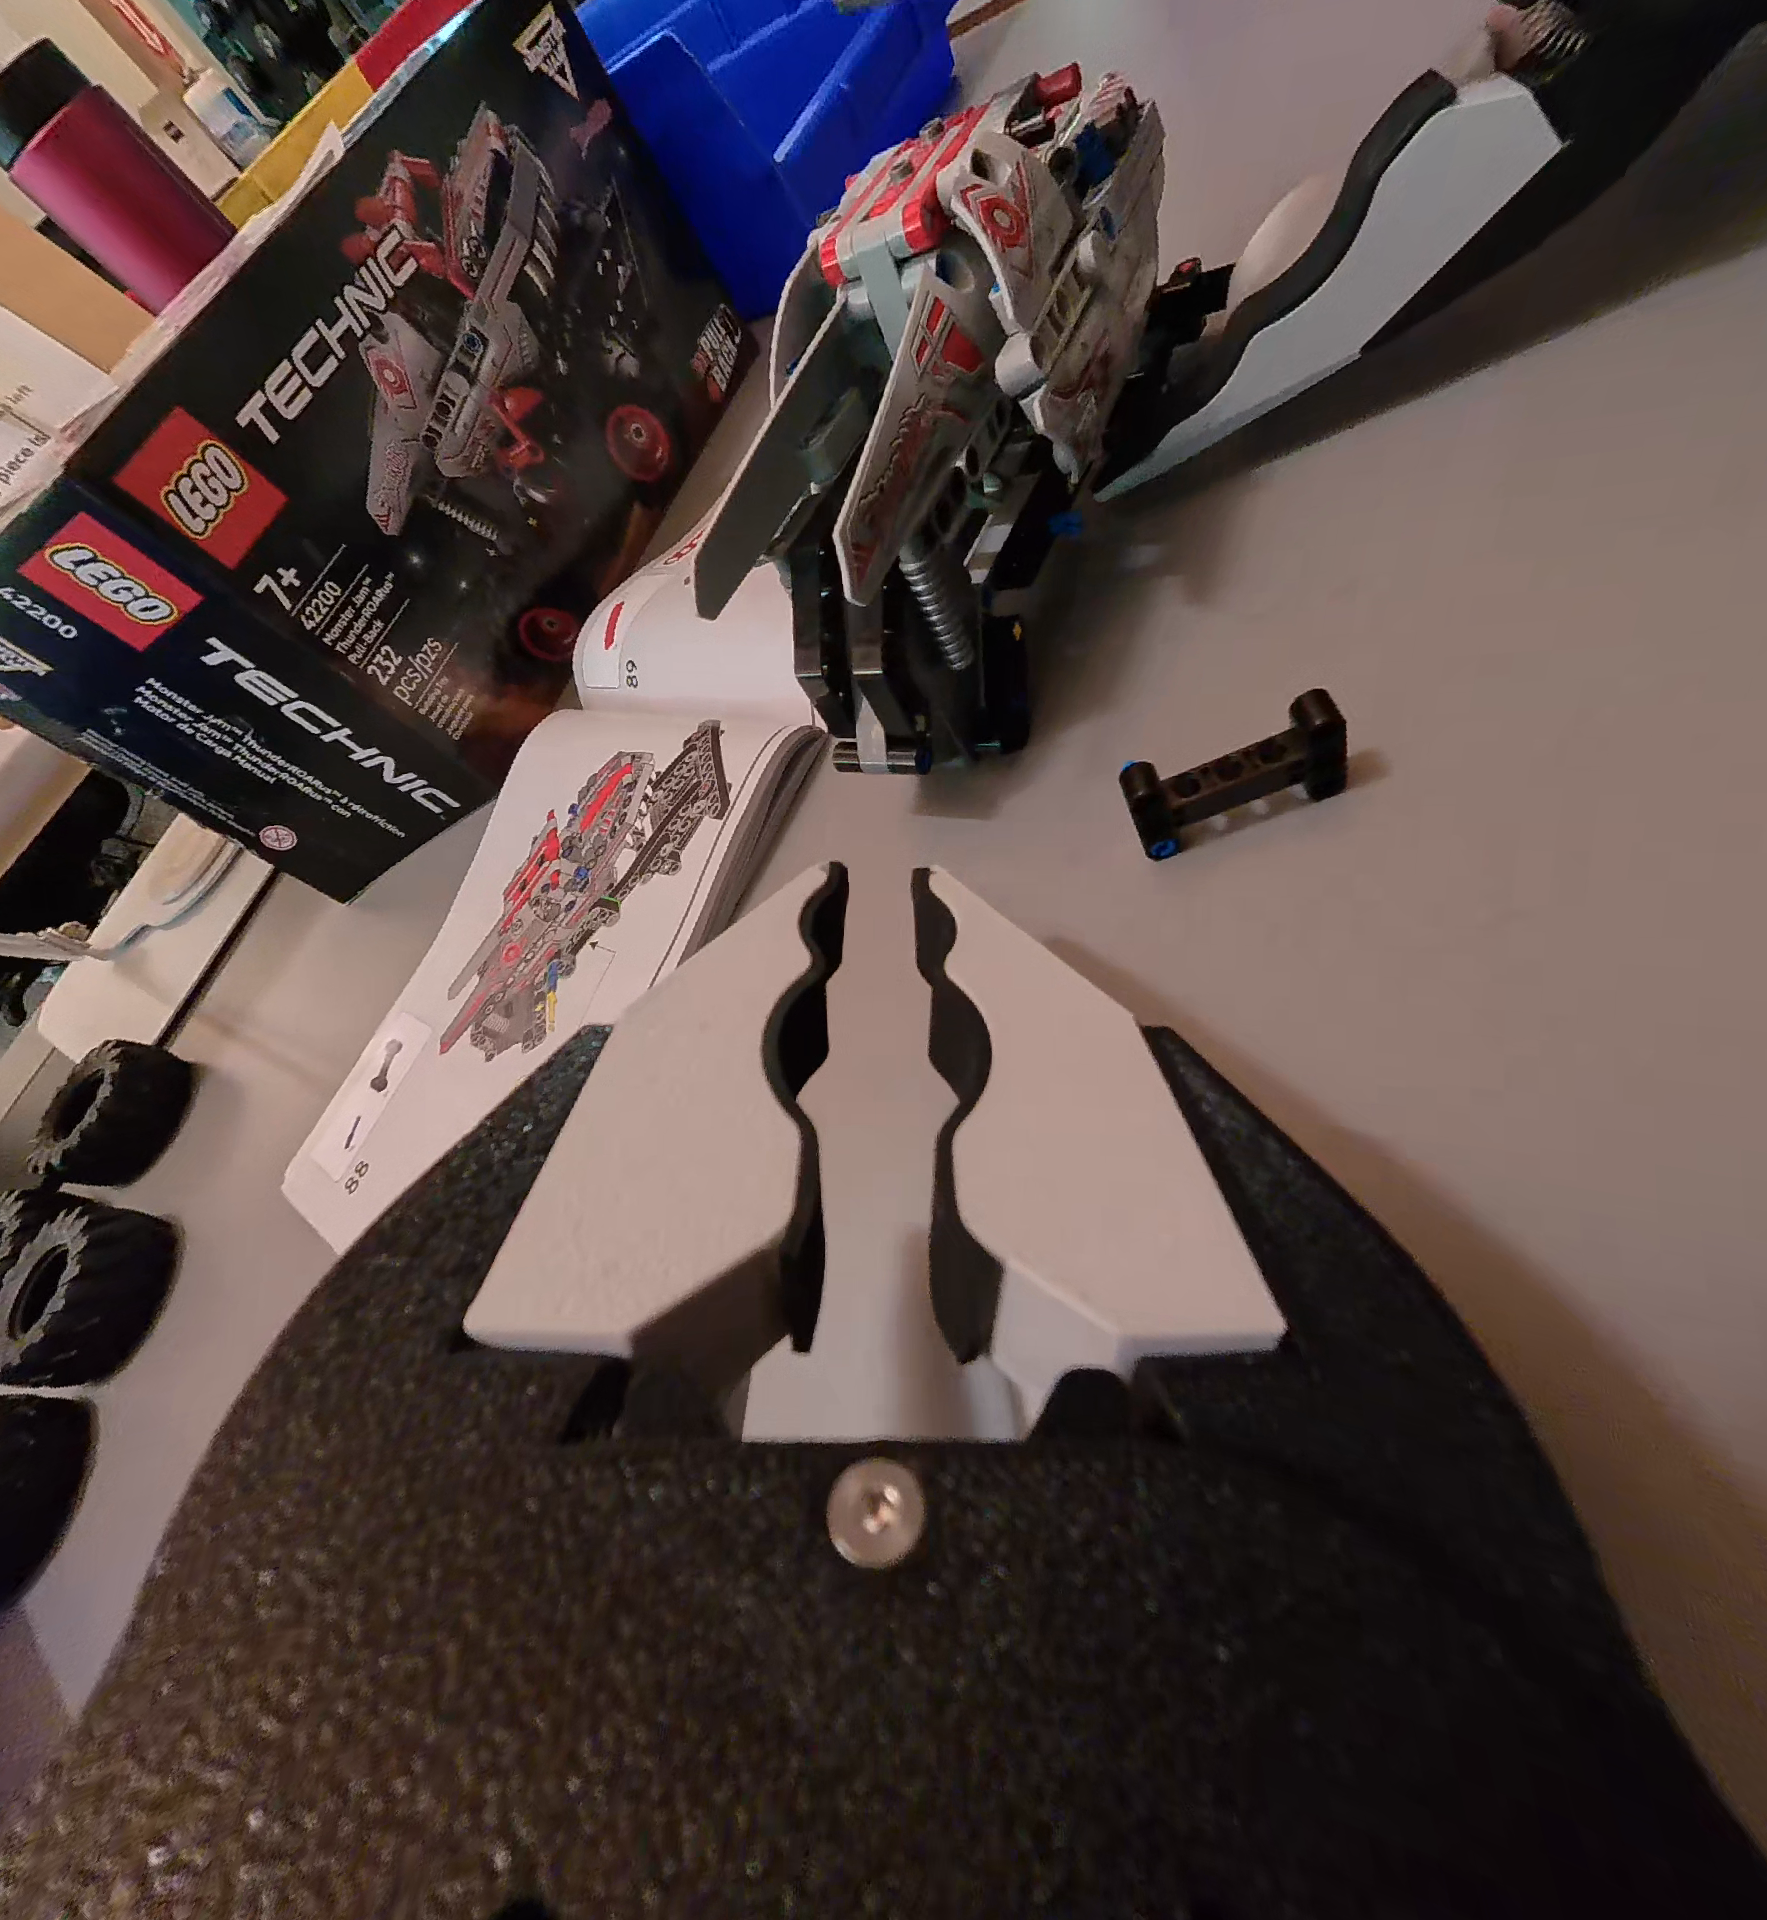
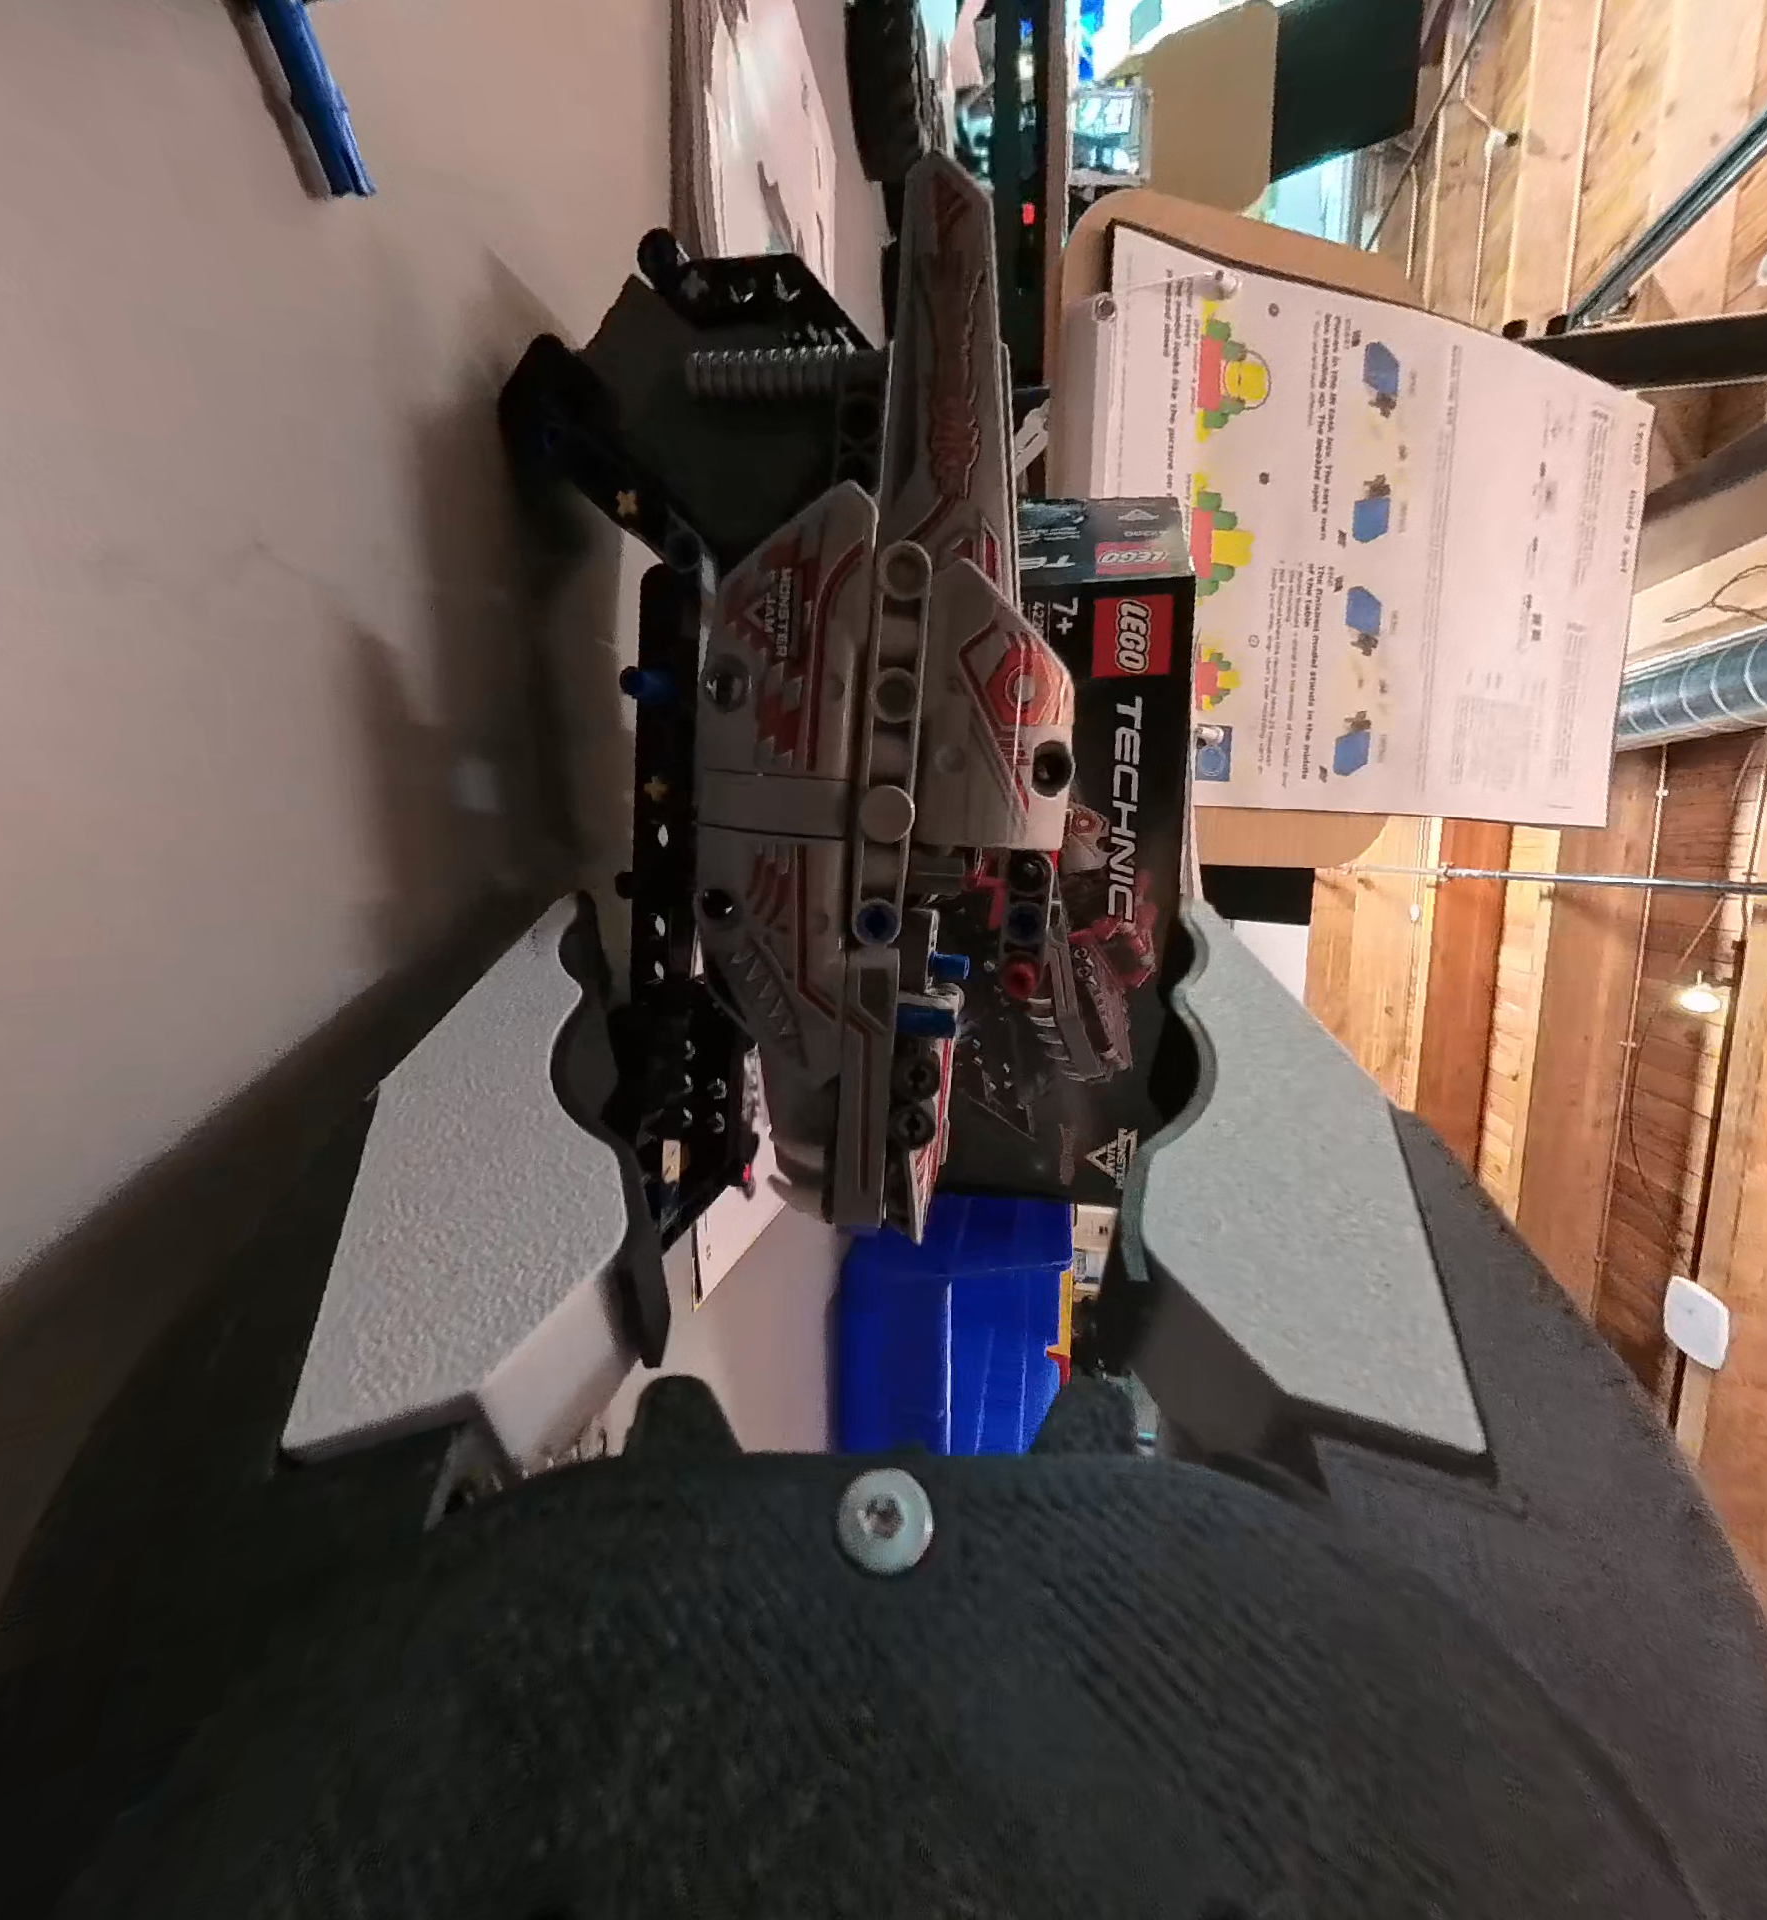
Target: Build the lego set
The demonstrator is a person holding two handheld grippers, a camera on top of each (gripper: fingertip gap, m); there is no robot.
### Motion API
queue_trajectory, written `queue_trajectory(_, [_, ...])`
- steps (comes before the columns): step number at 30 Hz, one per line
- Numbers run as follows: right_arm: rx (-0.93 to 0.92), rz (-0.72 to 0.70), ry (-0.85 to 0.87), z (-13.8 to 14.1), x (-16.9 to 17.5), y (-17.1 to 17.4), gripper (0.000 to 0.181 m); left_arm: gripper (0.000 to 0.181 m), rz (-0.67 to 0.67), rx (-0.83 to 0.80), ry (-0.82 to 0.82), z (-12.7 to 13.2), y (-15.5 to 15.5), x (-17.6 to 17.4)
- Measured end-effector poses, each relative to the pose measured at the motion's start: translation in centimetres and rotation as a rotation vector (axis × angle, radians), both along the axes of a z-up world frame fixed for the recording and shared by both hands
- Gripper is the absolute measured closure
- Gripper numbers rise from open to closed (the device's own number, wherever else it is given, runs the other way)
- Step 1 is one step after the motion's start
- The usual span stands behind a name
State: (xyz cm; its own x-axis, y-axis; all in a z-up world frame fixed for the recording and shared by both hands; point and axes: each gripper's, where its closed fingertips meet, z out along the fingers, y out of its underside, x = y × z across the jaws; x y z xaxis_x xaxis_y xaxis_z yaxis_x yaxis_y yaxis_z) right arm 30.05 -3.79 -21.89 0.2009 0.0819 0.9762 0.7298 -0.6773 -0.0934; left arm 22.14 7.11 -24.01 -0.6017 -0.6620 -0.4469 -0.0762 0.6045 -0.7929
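The part-built grey, red and black truck model (image 1: 962, 364) stands on the pale table (image 1: 1481, 935). It also shows in the right wrist view (image 2: 858, 727). My right gripper (image 2: 884, 935) is turned on its side and open, its fingers either side of the model's rear end. The lower finger (image 2: 505, 1143) lies along the table against the black chassis; the upper finger stands clear of the body. A small black beam with blue pins (image 1: 1237, 774) lies loose on the table right of the model. My left gripper (image 1: 879, 883) is empty, with a narrow gap between its fingers, short of the model.
An open instruction booklet (image 1: 546, 935) lies left of my left gripper, partly under the model. The set's box (image 1: 339, 416) stands behind it. Several black tyres (image 1: 79, 1278) lie at the left edge. A blue bin (image 1: 754, 125) is at the back. A printed sheet (image 2: 1378, 571) hangs beyond. Spacing between my two grippers at the tips: around 15 cm.
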Motion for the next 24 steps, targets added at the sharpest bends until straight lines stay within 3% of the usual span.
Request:
queue_trajectory(5, [-0.061, 0.004, -0.041, -0.9, 0.6, 0.6, 0.092, 0.172, -0.004, 0.017, -0.008, -0.1, -0.1, -0.1])
queue_trajectory(11, [-0.089, -0.007, 0.008, -0.9, 0.6, 0.7, 0.094, 0.173, 0.007, 0.017, -0.015, 0.0, 0.2, 0.0])
queue_trajectory(24, [-0.045, -0.004, 0.406, -0.2, -1.0, 0.2, 0.096, 0.173, 0.011, -0.007, -0.025, 0.4, 0.4, 0.0])
